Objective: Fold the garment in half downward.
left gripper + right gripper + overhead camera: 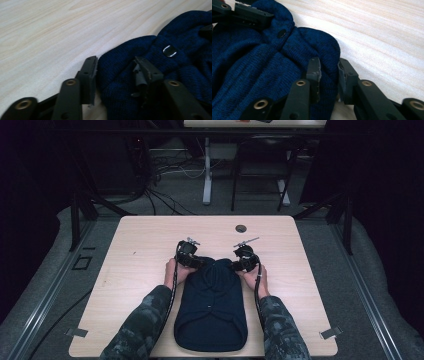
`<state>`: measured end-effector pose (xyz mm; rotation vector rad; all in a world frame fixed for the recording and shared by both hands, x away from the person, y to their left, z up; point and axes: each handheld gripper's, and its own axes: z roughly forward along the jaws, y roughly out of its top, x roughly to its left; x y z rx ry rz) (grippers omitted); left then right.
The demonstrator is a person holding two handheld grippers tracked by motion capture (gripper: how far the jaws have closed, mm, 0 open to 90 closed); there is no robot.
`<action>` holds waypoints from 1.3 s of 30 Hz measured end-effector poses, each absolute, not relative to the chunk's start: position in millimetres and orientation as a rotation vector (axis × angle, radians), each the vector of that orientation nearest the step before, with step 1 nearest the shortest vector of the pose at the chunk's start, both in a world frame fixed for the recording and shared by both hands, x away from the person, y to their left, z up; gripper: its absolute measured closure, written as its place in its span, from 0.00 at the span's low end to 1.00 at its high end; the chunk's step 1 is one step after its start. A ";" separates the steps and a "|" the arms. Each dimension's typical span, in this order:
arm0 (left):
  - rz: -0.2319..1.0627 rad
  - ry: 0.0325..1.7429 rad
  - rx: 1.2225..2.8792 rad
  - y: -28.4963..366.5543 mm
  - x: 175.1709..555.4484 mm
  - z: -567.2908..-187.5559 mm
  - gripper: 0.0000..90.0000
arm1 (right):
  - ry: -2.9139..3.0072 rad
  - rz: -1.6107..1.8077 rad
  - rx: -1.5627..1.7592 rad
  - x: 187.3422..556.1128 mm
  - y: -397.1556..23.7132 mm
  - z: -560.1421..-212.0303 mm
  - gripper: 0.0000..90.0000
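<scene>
Sleeves (145, 320): camouflage forearms enter from the near edge, one along each side of the garment.
Garment (212, 307): dark blue knit, lying flat along the middle of the bench (130, 270), wide hem at the near edge, narrow top end pointing away.
Left claw (191, 261): at the garment's far left corner; in the left gripper view (116, 72) its jaws stand either side of a bunched fold of knit and press into it, so it is clamped on the garment.
Right claw (245, 263): at the far right corner; in the right gripper view (329, 72) a ridge of knit is pinched between the jaws, also clamped on the garment.
Snap (169, 51): a small metal fastener on the band between the two grips.
Step in hand, judged: securing both top corners before lifting or folding.
Advice: keep both grips level and matched, lift together, hold a full fold rather than a thin edge so the knit does not slip or stretch.
Hard to make out: how many layers each claw holds; the type of garment; the hem's underside; the far room is dark, with cables and furniture legs barely legible.
</scene>
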<state>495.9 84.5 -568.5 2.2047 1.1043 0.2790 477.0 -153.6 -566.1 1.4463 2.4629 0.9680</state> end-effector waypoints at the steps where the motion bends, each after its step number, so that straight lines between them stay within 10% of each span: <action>1: 0.269 1.101 2.203 84.4 495.7 -568.4 0.69 | 2.464 0.961 1.436 476.4 -153.0 -565.7 0.84; 39: 0.255 0.867 2.074 107.5 464.8 -493.9 0.80 | 2.317 1.141 1.067 425.2 -160.9 -488.5 0.86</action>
